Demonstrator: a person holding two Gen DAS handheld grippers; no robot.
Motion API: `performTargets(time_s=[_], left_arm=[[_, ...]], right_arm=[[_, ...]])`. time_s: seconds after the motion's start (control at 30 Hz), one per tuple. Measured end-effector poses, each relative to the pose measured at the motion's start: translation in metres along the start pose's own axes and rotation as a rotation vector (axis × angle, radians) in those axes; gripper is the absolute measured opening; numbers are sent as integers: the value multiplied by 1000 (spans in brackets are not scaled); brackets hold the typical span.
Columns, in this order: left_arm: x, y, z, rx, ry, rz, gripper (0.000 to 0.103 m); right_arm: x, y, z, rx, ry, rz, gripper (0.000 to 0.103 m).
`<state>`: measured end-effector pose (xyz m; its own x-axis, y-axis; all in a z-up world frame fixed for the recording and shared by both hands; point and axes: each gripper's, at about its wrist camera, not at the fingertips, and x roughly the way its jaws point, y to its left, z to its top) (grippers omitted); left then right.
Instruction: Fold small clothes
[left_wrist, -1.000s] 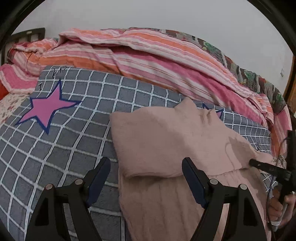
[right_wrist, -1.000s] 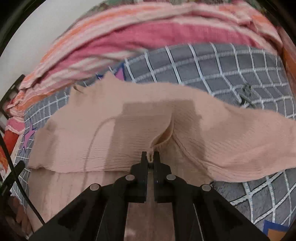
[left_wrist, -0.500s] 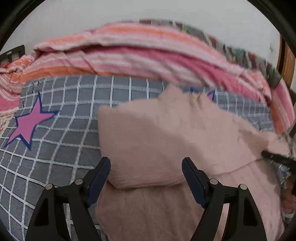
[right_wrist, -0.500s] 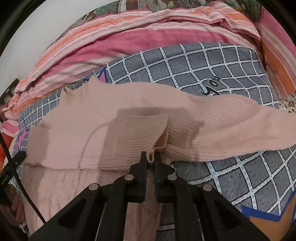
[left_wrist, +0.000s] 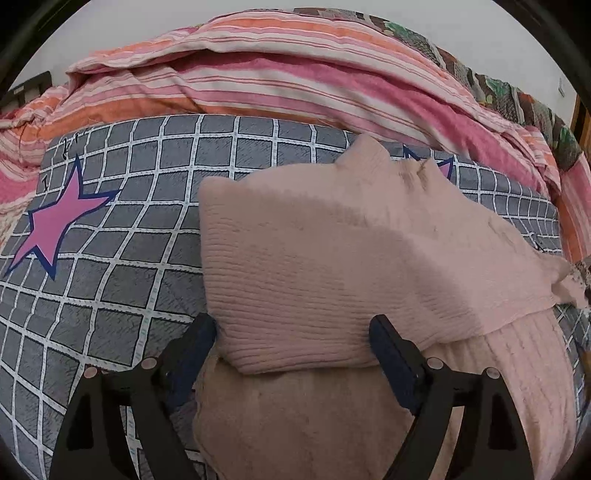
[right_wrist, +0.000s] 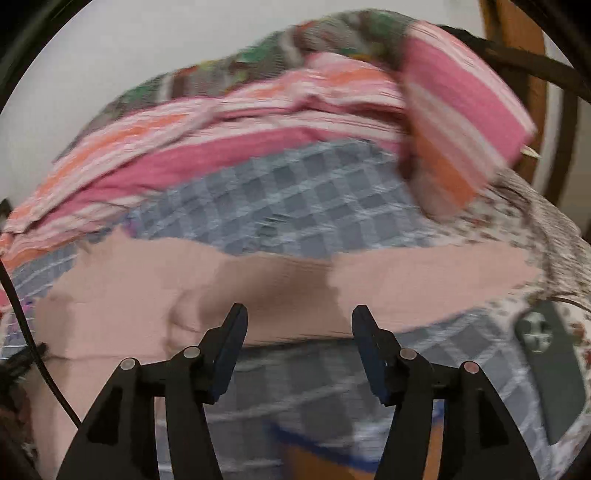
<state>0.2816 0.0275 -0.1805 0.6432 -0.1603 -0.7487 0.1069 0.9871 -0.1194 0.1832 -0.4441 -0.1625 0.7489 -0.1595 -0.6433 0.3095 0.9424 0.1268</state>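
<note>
A pink ribbed sweater (left_wrist: 332, 266) lies on the bed with its left side folded over its body. My left gripper (left_wrist: 293, 328) stands over the near folded edge. Its jaws are opening, the fold lies between the two fingers, and the pads do not press on it. In the blurred right wrist view the sweater (right_wrist: 258, 280) stretches across the middle, with one sleeve reaching to the right. My right gripper (right_wrist: 299, 314) hovers at the sweater's near edge. Its jaws are opening and hold nothing.
The sweater rests on a grey checked blanket (left_wrist: 129, 258) with a pink star (left_wrist: 55, 221). A bunched pink striped quilt (left_wrist: 295, 81) lies behind it. In the right wrist view a dark green object (right_wrist: 546, 354) is at the right and a black cable (right_wrist: 22, 325) at the left.
My right gripper let go of the pinched sweater fold, opened, and swung to the right. My left gripper came slightly closer to the folded edge and its jaws widened.
</note>
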Motion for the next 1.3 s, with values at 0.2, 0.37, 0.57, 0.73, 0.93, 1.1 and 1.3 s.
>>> performTargets(time_s=[0.2, 0.37, 0.57, 0.73, 0.93, 1.1, 1.3], left_arm=[[3, -6, 1, 21, 8, 27, 87], [5, -2, 3, 6, 13, 9, 88], [7, 2, 3, -21, 25, -13, 89], [7, 2, 2, -25, 21, -17, 89], [3, 4, 1, -48, 12, -36, 89], [-9, 13, 0, -100, -31, -51, 90], [-37, 39, -3, -160, -102, -85, 90]], right_arm=[[32, -74, -14, 118, 111, -6, 58], [44, -99, -10, 255, 113, 82, 58], [60, -125, 10, 366, 130, 109, 56], [70, -148, 23, 457, 121, 31, 46], [56, -128, 42, 321, 43, -51, 6], [15, -82, 57, 170, -63, -137, 6], [-42, 11, 78, -19, -193, -144, 6]])
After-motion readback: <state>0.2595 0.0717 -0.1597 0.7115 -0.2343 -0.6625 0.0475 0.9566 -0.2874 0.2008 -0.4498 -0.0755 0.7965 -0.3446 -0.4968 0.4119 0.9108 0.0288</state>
